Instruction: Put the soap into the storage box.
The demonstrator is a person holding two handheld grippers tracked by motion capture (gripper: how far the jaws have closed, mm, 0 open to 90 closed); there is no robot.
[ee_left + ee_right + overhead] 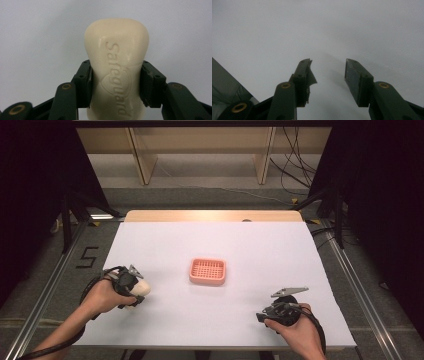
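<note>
I counted one soap (116,72), one basket (207,271) and two grippers on the table (165,240). My left gripper (134,290) sat near the table's left front, and in the high view a cream lump stuck out past its tip, low over the white cover; I could not tell whether it touched the cover. In the left gripper view that lump was a single cream bar stamped "Safeguard", pinched across its waist by both jaws, one pad pressed on each long side, with the rounded end reaching out beyond the pads (84,82). The bar stood well apart from the pink basket, which lay alone near the table's middle, its gridded floor bare. My right gripper (265,316) rested near the right front, held in the person's hand (295,330). In the right gripper view its two jaws stood apart with a clear gap between them and held nothing; a torn flap hung off the left pad (310,75).
</note>
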